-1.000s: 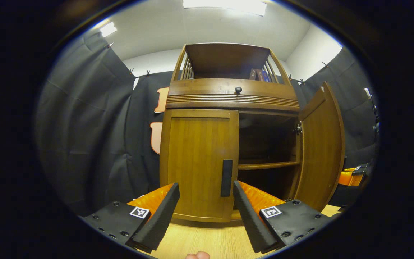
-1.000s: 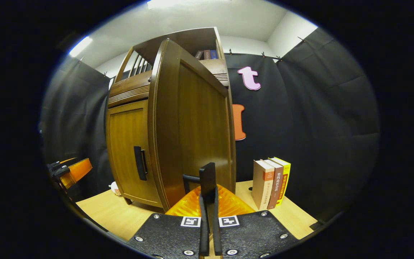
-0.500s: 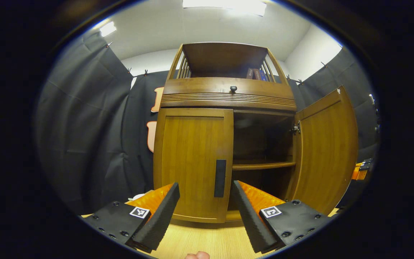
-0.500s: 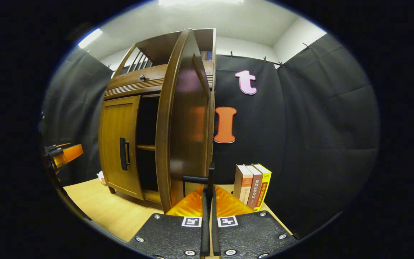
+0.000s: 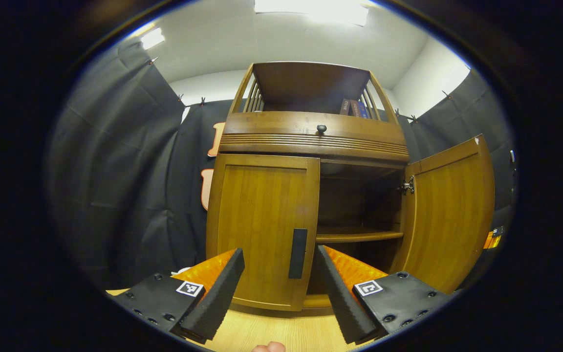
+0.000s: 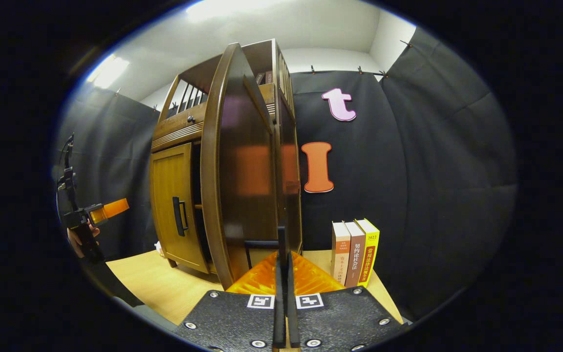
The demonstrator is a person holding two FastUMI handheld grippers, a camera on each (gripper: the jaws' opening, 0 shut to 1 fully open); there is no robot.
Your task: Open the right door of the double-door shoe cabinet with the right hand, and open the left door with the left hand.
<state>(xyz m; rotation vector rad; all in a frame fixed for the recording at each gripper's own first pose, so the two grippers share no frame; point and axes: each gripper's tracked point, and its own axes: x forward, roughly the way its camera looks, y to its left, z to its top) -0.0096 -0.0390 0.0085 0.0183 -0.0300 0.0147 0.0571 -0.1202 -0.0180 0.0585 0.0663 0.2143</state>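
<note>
A wooden shoe cabinet [image 5: 311, 142] stands at 12 o'clock, its right door [image 5: 445, 210] wide open, its left door [image 5: 262, 230] closed. The right gripper [image 6: 284, 274] pinches the right door's handle [image 6: 262, 243]; the left gripper [image 5: 279, 283], jaws spread, faces the left handle [image 5: 297, 253]. Closing off-center could miss that slim handle. Two doors, three books [image 6: 355, 252].

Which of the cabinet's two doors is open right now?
The right door, swung wide and baring the shelf inside. The left door sits closed, flush with the frame, its dark handle untouched.
</note>
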